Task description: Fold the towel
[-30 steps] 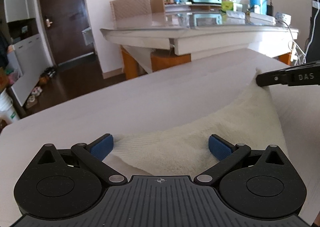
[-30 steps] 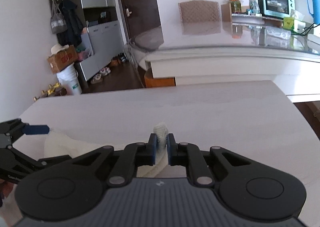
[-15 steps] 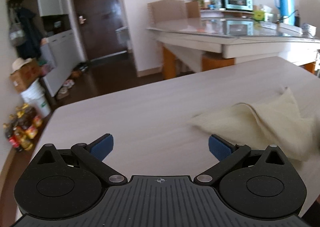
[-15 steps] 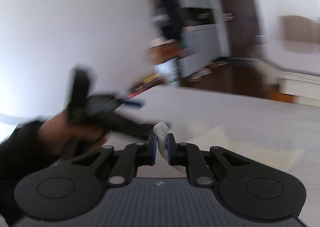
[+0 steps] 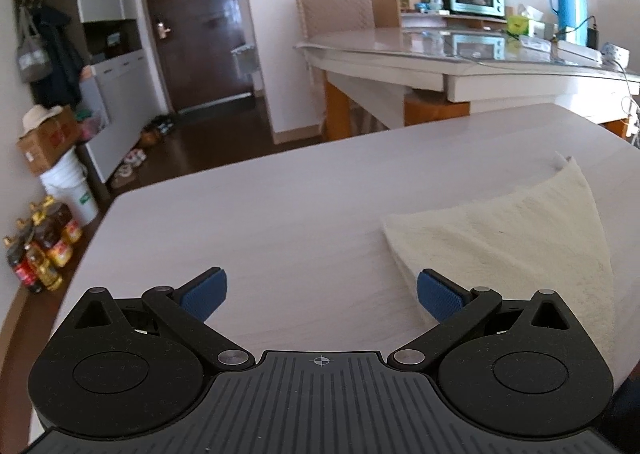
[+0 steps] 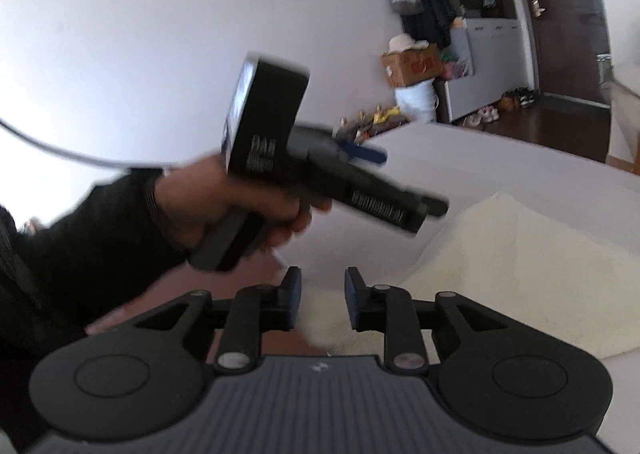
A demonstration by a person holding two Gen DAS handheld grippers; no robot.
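The cream towel lies folded on the pale table, to the right in the left wrist view. My left gripper is open and empty, above bare table just left of the towel's near edge. In the right wrist view the towel lies ahead and to the right. My right gripper is open, its jaws a small way apart, empty, just above the towel's edge. The left gripper shows there too, held in a hand above the table.
A second table with an oven, a blue flask and boxes stands behind. A chair is at its far side. Bottles, a white bucket and a cardboard box sit on the floor to the left. The table's left edge is near.
My right gripper swung left with the towel corner and has now let it go. My left gripper drew back and to the left, off the towel, still open.
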